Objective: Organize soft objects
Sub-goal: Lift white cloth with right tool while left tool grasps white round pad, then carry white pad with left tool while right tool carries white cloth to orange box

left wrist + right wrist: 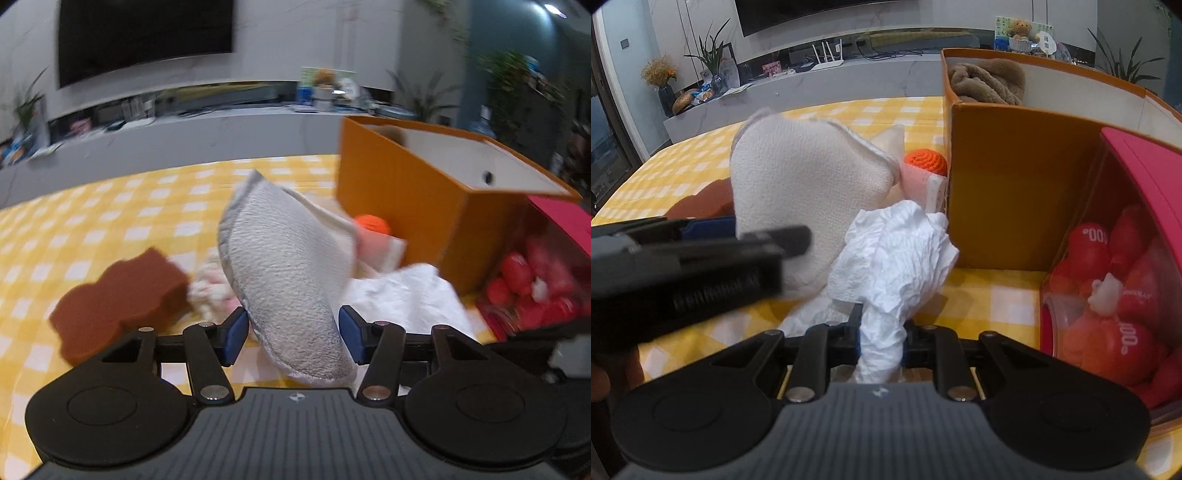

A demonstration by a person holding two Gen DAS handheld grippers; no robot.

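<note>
Soft things crowd the yellow checked tablecloth (pixel 110 206), and both tools are right in among them. Left gripper (pixel 293 334) has its blue pads (pixel 236 334) either side of a grey quilted pad (pixel 284 273); the pad stands up on edge, tilted, its lower end between the pads. The left one looks to be touching the fabric, the right one shows a sliver of gap, so whether they actually pinch it I cannot tell. Just left of it lies a brown sponge (pixel 118 306), flat on the cloth, with a small white fluffy piece (pixel 210 288) tucked between sponge and pad.

Over to the right gripper (pixel 881 345): jaws drawn in tight on a crumpled white tissue (pixel 897 258), which rises up and forward out of the grip. Beyond it, an orange crocheted ball (pixel 925 159) sits against the wall of the orange box (pixel 1015 206), a pinkish cloth (pixel 916 181) just below it. Inside the box, a brown plush bundle (pixel 988 83) lies at the far end. At the right, a clear container with a pink lid (pixel 1137 162) holds red packets (pixel 1108 339).
</note>
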